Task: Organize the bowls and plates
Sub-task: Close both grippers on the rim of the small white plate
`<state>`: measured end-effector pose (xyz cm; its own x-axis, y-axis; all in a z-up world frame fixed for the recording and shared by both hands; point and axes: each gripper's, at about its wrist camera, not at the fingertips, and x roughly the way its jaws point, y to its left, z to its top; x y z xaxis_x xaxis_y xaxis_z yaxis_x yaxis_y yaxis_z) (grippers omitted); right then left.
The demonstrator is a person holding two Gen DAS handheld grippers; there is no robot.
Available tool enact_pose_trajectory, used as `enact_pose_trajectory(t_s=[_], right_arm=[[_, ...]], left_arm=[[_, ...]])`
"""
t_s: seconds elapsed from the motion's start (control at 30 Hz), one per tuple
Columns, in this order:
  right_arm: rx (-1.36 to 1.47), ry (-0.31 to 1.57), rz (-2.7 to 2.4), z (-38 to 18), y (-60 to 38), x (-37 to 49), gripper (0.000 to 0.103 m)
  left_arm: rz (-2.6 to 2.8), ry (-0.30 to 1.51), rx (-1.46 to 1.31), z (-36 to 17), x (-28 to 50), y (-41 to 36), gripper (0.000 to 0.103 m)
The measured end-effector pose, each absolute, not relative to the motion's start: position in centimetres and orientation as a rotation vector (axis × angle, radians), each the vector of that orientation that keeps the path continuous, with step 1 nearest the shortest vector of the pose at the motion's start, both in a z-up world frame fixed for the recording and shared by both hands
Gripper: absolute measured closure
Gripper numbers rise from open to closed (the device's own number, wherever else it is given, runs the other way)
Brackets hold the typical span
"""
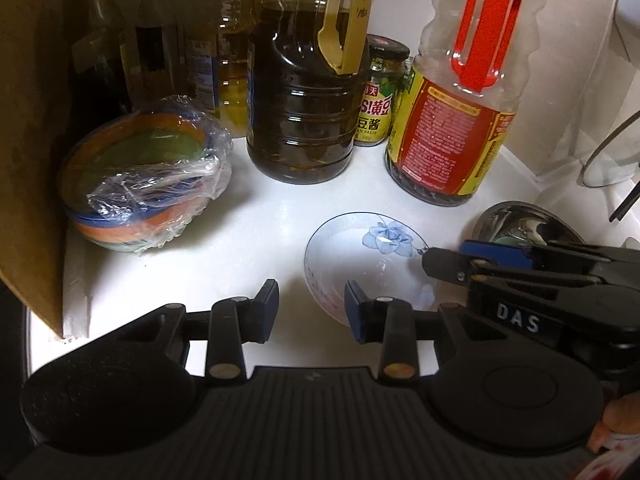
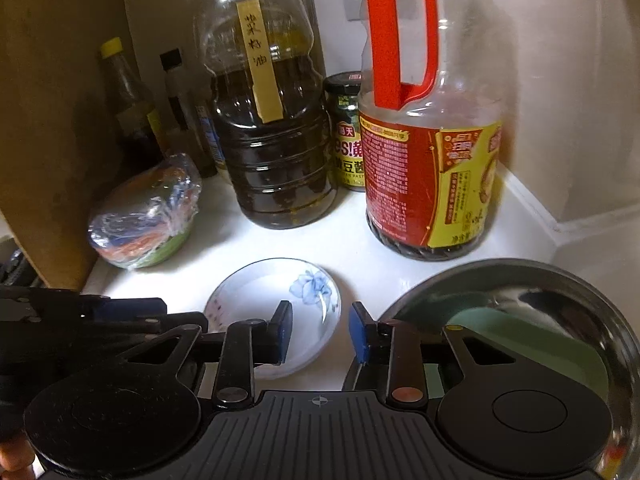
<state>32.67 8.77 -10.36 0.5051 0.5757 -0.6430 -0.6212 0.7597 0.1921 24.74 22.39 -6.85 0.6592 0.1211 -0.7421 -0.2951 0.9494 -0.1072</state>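
Note:
A small white dish with a blue flower (image 1: 380, 240) (image 2: 276, 300) lies on the white counter (image 1: 240, 248). My left gripper (image 1: 312, 310) stands open at the dish's left rim, and that rim reaches into the gap without the pads pressing on it. My right gripper (image 2: 320, 334) is open too, with the dish's right rim between its fingers. Its right finger hangs over the edge of a steel bowl (image 2: 560, 300) (image 1: 520, 216) that holds something pale green. Each gripper also shows in the other's view, the right gripper (image 1: 444, 254) and the left gripper (image 2: 176, 314).
A stack of coloured bowls wrapped in clear film (image 1: 148, 176) (image 2: 148, 220) sits at the left beside a brown panel (image 1: 32, 120). Behind the dish stand a dark oil jug (image 1: 304, 112), a sauce jar (image 1: 378, 96) and a red-handled bottle (image 1: 452, 120). A glass lid (image 1: 608, 160) leans at the right.

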Motion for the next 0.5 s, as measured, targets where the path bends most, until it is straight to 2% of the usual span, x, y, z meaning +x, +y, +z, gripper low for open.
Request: enact_pose_trajectory(t_s=[0.33, 0.5], right_arm=[[-0.141, 0.766, 0.711, -11.6, 10.8, 34.9, 0.076], [-0.155, 0.791, 0.713, -12.3, 11.6, 35.3, 0.083]], left_arm=[[0.23, 0.842, -0.241, -7.3, 25.9, 23.3, 0.07], [0.224, 0.848, -0.246, -7.4, 25.9, 23.6, 0.07]])
